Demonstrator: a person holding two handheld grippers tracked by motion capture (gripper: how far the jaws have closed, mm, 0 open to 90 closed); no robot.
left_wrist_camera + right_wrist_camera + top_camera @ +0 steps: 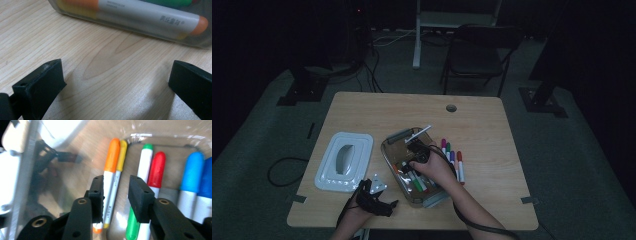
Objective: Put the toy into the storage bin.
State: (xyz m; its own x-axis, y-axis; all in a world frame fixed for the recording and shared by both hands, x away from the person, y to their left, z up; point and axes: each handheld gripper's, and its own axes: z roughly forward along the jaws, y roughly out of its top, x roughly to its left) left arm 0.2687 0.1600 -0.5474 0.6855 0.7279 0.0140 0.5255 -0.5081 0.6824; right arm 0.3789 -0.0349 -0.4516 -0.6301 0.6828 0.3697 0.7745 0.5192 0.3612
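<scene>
Right gripper (115,192) jaws straddle the yellow marker (115,182) in the box (160,140).

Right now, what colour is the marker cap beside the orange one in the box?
Yellow cap, clearest in the right gripper view.

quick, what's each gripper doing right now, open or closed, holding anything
Left gripper: open, holding nothing, low over the table.
Right gripper: open inside the box, above the markers, gripping none.

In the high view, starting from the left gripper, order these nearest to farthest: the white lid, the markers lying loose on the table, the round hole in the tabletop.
From the left gripper:
1. White plastic lid, up and to its left.
2. Loose row of markers, across the clear plastic box, to its right.
3. Round hole, near the table's far edge.
</scene>
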